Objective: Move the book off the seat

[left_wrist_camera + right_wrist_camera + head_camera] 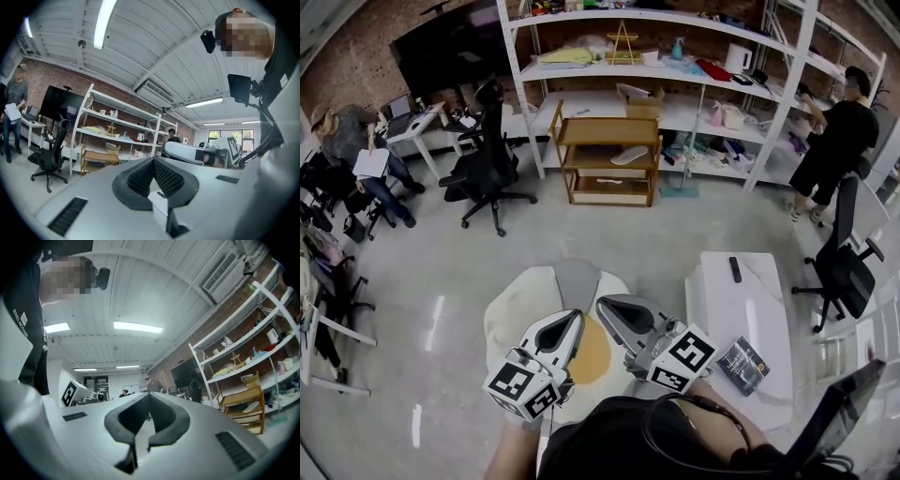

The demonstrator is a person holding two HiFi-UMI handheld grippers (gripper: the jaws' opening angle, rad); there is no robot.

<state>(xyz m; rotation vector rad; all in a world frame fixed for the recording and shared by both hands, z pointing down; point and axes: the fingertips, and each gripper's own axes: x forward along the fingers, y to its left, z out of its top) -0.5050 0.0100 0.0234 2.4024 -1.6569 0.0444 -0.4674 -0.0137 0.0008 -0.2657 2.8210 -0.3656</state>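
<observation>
A dark book (742,365) lies near the front of a white low bench-like surface (741,314) at the right, with a black remote (735,269) farther back on it. My left gripper (573,323) and right gripper (608,308) are held up side by side over a cream cushioned seat (520,305) with an orange round patch (592,354). Both are left of the book and apart from it. In the left gripper view the jaws (153,174) are shut with nothing between them. The right gripper view shows its jaws (148,418) shut and empty too, tilted up toward the ceiling.
A wooden cart (609,155) and white shelving (675,70) stand at the back. Black office chairs sit at the back left (487,173) and at the right (842,262). One person sits at the far left (356,155); another stands at the shelves (839,141).
</observation>
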